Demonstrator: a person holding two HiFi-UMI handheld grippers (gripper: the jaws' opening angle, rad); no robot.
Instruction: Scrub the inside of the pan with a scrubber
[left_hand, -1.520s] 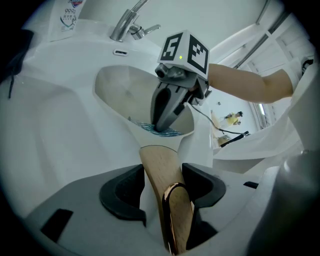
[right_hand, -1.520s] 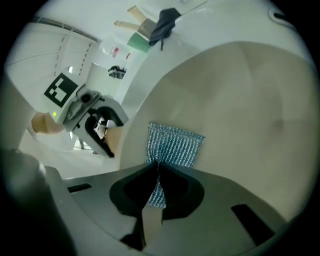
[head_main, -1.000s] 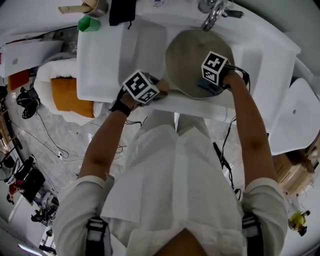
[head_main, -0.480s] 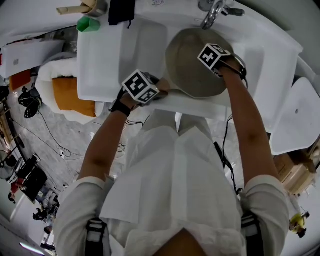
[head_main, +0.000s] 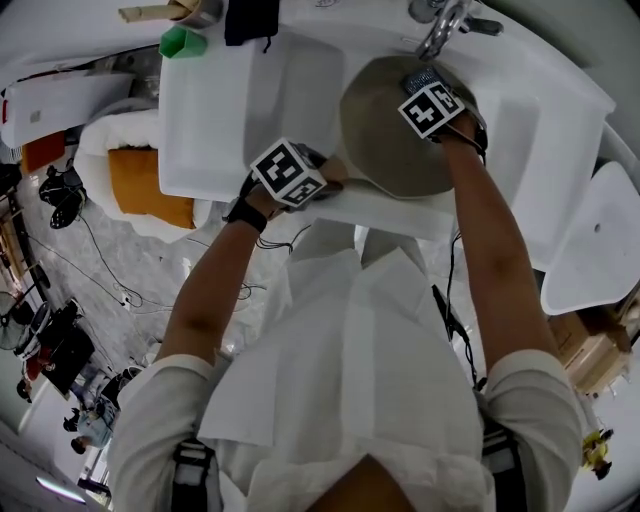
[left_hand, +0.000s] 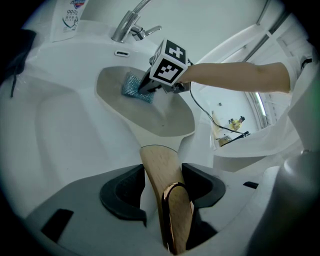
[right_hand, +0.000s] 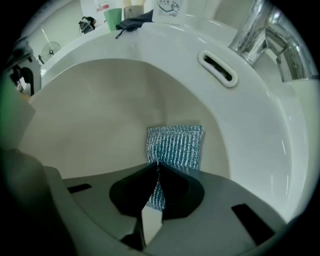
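Observation:
A round beige-grey pan (head_main: 385, 135) lies in the white sink, and its wooden handle (left_hand: 157, 162) points toward me. My left gripper (head_main: 318, 183) is shut on that handle at the sink's near edge, with the handle (left_hand: 172, 210) filling the gap between the jaws. My right gripper (head_main: 425, 82) points steeply down inside the pan (right_hand: 95, 110), on the far side near the faucet. It is shut on a silvery teal scrubber (right_hand: 175, 147). In the left gripper view the scrubber (left_hand: 133, 89) lies flat on the pan's floor (left_hand: 150, 115).
A chrome faucet (head_main: 440, 25) stands just beyond the pan, over the sink's overflow slot (right_hand: 217, 67). A white counter (head_main: 220, 110) spreads to the left, with a green cup (head_main: 182, 43) at its far corner. An orange cushion (head_main: 140, 185) lies lower left.
My right gripper has slid with the scrubber from the pan's near right side across to its far side by the faucet, tipping steeper. The left gripper and handle have not moved.

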